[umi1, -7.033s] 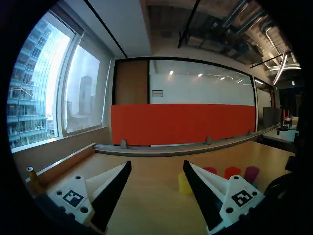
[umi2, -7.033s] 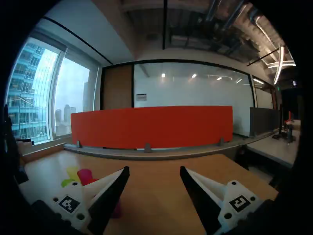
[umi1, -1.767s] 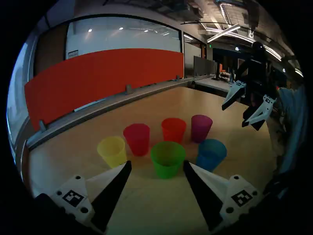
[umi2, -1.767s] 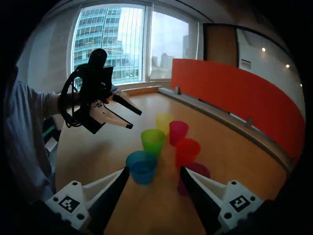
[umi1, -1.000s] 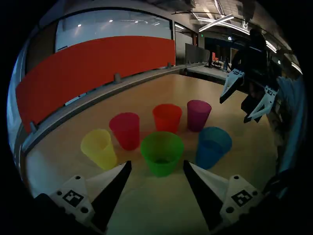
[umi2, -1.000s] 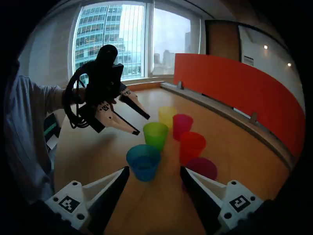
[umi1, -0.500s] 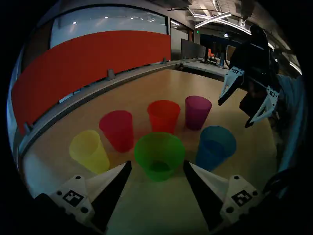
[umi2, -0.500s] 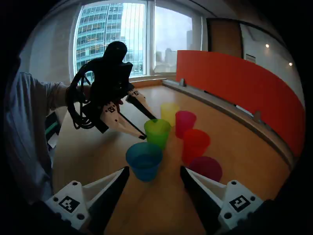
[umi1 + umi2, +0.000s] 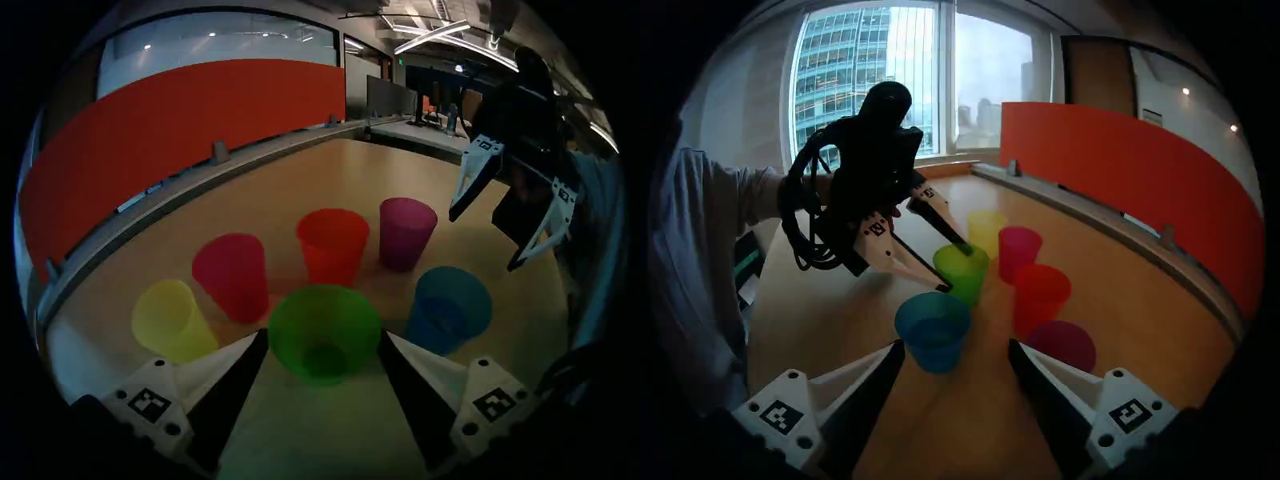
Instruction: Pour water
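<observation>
Cups of translucent plastic stand clustered on the wooden tabletop: we see a yellow cup, a crimson cup, an orange-red cup and a purple cup in the far row, with a green cup and a blue cup nearer. The left gripper is open, its fingers flanking the green cup, though we cannot tell whether they touch it. The right gripper, likewise open and empty, hangs above the tabletop with the blue cup just ahead of its fingertips.
</observation>
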